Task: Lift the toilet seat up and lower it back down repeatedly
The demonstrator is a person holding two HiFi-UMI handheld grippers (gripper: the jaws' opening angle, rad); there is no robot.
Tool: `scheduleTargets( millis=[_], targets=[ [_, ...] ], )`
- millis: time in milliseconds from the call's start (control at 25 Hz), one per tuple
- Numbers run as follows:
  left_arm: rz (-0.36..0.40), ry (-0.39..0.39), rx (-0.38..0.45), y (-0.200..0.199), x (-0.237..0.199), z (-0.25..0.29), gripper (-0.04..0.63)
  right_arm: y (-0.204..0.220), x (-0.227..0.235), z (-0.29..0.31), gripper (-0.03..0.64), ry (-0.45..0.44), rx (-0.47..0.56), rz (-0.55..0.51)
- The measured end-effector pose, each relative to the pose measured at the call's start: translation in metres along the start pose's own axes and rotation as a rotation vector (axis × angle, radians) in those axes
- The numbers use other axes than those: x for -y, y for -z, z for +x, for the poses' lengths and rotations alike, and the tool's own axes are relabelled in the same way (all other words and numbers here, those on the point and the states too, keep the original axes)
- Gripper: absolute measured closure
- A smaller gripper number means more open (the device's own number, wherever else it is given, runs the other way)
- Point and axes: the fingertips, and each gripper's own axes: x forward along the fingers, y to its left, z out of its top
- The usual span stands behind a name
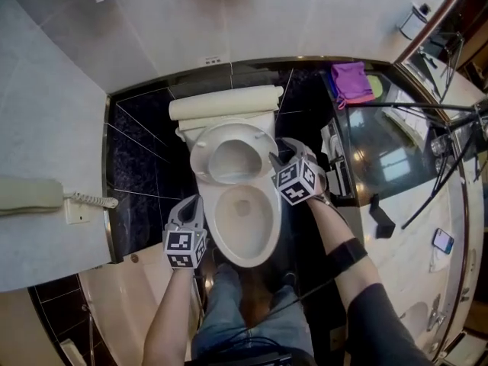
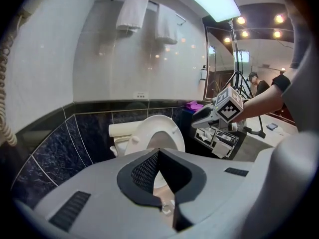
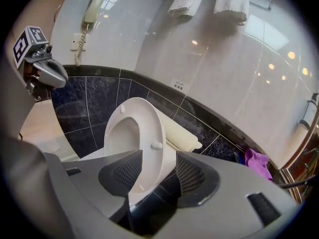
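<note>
The white toilet seat [image 1: 200, 158] [image 3: 134, 133] [image 2: 164, 131] stands raised and tilted over the open bowl [image 1: 245, 242], in front of the cream cistern [image 1: 225, 101]. At the seat's right side is my right gripper [image 1: 277, 161] [image 3: 158, 164]. It is open, with the seat's rim in the gap between its pads and room left on the right side. My left gripper [image 1: 191, 204] [image 2: 158, 153] hangs at the bowl's left edge. Its tips meet, nothing is in them, and it is apart from the seat.
Dark tiled walls close in behind and beside the toilet. A wall phone [image 1: 30, 195] [image 3: 92, 11] hangs on the left. A purple cloth [image 1: 352, 78] and a rack of papers [image 2: 219, 138] lie on the right, near a tripod [image 1: 435, 128]. Towels [image 2: 132, 11] hang above. The person's legs [image 1: 229, 311] face the bowl.
</note>
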Motion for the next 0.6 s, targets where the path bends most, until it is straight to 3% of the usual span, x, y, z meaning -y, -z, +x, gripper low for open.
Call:
scheduleTargets(
  millis=[440, 600],
  targets=[
    [-0.005, 0.013, 0.004, 0.008, -0.014, 0.049, 0.595, -0.028, 0.006, 0.085, 0.387, 0.013, 0.016, -0.104],
    [-0.012, 0.013, -0.004, 0.015, -0.016, 0.051, 0.595, -0.042, -0.003, 0.098, 0.503, 0.012, 0.018, -0.201]
  ],
)
